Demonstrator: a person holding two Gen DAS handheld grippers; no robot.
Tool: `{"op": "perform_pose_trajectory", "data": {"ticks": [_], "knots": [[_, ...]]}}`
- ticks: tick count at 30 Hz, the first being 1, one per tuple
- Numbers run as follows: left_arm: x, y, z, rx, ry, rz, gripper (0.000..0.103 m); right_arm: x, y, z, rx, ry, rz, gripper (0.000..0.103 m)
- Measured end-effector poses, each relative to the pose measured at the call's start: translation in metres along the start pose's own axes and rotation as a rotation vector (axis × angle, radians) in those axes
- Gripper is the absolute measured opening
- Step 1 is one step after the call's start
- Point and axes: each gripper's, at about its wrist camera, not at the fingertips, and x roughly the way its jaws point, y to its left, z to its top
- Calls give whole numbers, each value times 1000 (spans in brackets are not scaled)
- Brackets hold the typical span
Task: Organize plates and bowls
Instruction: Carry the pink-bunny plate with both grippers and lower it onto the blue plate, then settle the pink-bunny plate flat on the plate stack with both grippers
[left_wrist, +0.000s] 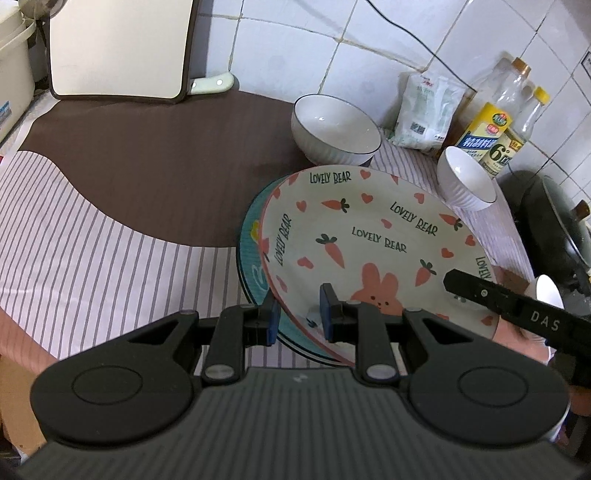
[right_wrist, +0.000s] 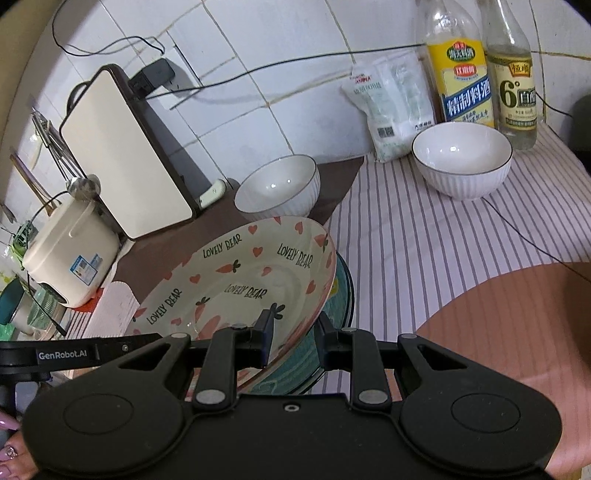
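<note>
I have the left gripper (left_wrist: 298, 314) and right gripper (right_wrist: 293, 334) each clamped on opposite rims of the bear plate (left_wrist: 369, 236), held tilted over the teal plate (left_wrist: 247, 254) on the tabletop (left_wrist: 92, 206). Two bowls (left_wrist: 334, 129) (left_wrist: 466, 179) stand near the back edge.

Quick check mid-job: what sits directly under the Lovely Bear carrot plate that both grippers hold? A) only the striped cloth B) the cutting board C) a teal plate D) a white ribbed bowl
C: the teal plate shows under the edge of the carrot plate, which the left gripper and the right gripper each clamp by the rim.
</note>
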Motion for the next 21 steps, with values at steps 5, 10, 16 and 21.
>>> {"op": "perform_pose_trajectory", "data": {"ticks": [5, 10, 16, 21], "knots": [[9, 1, 3, -11, 31, 5, 20, 9, -4, -2, 19, 23, -5, 29], [16, 2, 6, -20, 59, 5, 20, 15, -6, -3, 25, 50, -15, 29], [19, 3, 10, -25, 79, 24, 20, 21, 1, -1, 25, 87, -47, 28], [18, 4, 11, -29, 84, 29, 20, 23, 6, 1, 18, 100, -67, 28]]}}
